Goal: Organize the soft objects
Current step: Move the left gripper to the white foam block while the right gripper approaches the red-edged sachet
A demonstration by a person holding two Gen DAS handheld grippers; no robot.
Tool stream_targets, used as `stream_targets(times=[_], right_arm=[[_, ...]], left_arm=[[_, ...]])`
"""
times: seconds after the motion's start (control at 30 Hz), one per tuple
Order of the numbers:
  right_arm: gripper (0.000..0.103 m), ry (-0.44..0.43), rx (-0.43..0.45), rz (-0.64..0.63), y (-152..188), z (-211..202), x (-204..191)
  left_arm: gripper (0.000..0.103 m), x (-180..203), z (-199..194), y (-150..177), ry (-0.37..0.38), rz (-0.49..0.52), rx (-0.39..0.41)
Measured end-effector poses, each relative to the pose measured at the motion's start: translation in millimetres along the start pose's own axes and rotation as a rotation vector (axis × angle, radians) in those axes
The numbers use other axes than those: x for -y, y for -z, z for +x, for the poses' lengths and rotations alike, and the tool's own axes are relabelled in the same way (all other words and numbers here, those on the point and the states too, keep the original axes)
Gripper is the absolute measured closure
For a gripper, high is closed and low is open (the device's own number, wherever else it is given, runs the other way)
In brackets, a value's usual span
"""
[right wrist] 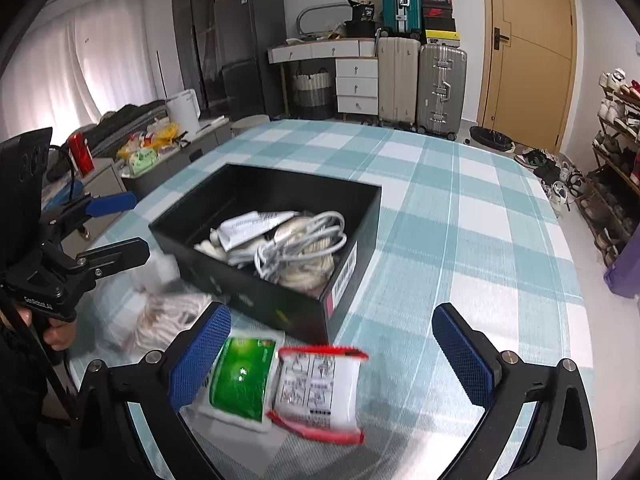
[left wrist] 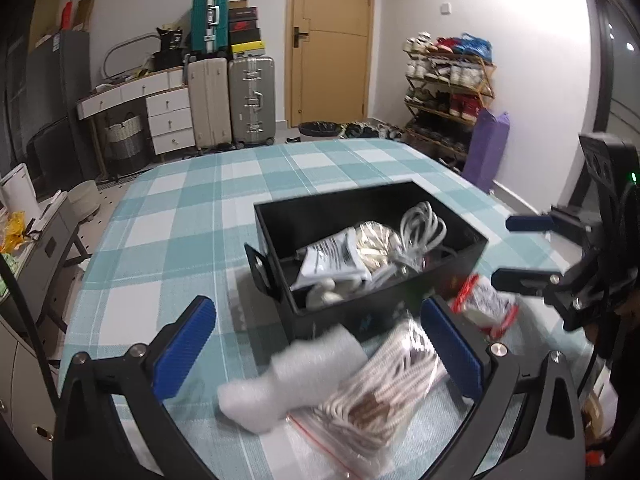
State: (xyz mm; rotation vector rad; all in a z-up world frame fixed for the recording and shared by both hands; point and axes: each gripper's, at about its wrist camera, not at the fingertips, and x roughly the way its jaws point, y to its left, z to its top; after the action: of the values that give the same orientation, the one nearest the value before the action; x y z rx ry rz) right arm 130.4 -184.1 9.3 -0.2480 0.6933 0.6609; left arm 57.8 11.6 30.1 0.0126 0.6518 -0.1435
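A black open box (left wrist: 400, 284) (right wrist: 352, 208) stands on the checked table and holds a white cable coil (left wrist: 424, 228) (right wrist: 304, 236), white packets and rope. My left gripper (left wrist: 320, 352) is open above a white foam piece (left wrist: 304, 376) and a clear bag of striped rope (left wrist: 384, 396) (right wrist: 160, 320), both lying in front of the box. My right gripper (right wrist: 336, 360) is open above a green packet (right wrist: 240, 380) and a red-edged white packet (right wrist: 320, 388) (left wrist: 484, 304) on the table. Neither gripper holds anything.
The teal-and-white checked cloth (right wrist: 460, 240) covers the table. Behind it stand suitcases (left wrist: 232, 100), a white drawer desk (left wrist: 168, 116), a wooden door (left wrist: 332, 40) and a shoe rack (left wrist: 448, 92). A low cabinet with clutter (right wrist: 152, 148) is at the table's left side.
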Motion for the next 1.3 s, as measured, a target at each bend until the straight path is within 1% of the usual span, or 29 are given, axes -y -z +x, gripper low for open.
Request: stream_targets(times=[0.13,0.23,0.37,0.43,0.6,0.73,0.87,0.97,1.1,1.23,1.3], right_arm=[[0.001,0.003,-0.021,-0.008,7,-1,-2],[0.001,0.005,-0.032,-0.012,9,0,-3],[0.001,0.004,-0.041,-0.012,10,1,-4],[0.001,0.0,-0.049,-0.011,11,3,-4],[0.001,0.0,-0.061,-0.006,13,7,-3],[0.001,-0.002,-0.071,0.006,13,11,0],[0.001,-0.016,-0.116,0.012,17,20,3],[0.001,-0.013,-0.159,0.009,21,28,6],[0.001,-0.002,-0.179,0.011,25,32,8],[0.001,0.02,-0.207,-0.002,29,36,9],[0.001,0.026,-0.211,0.001,30,36,11]], left_arm=[[0.0,5,-2,9,0.012,0.044,-0.02],[0.0,5,-2,11,0.008,0.054,-0.038],[0.0,-3,3,12,-0.033,0.002,-0.066],[0.0,-7,5,14,-0.028,-0.017,-0.078],[0.0,-12,5,23,-0.048,-0.037,-0.101],[0.0,-16,5,30,-0.082,-0.046,-0.115],[0.0,-23,13,33,-0.089,-0.075,-0.146],[0.0,-24,16,35,-0.086,-0.079,-0.152],[0.0,-22,21,38,-0.09,-0.068,-0.171],[0.0,-23,21,38,-0.096,-0.075,-0.17],[0.0,-24,22,38,-0.086,-0.084,-0.17]])
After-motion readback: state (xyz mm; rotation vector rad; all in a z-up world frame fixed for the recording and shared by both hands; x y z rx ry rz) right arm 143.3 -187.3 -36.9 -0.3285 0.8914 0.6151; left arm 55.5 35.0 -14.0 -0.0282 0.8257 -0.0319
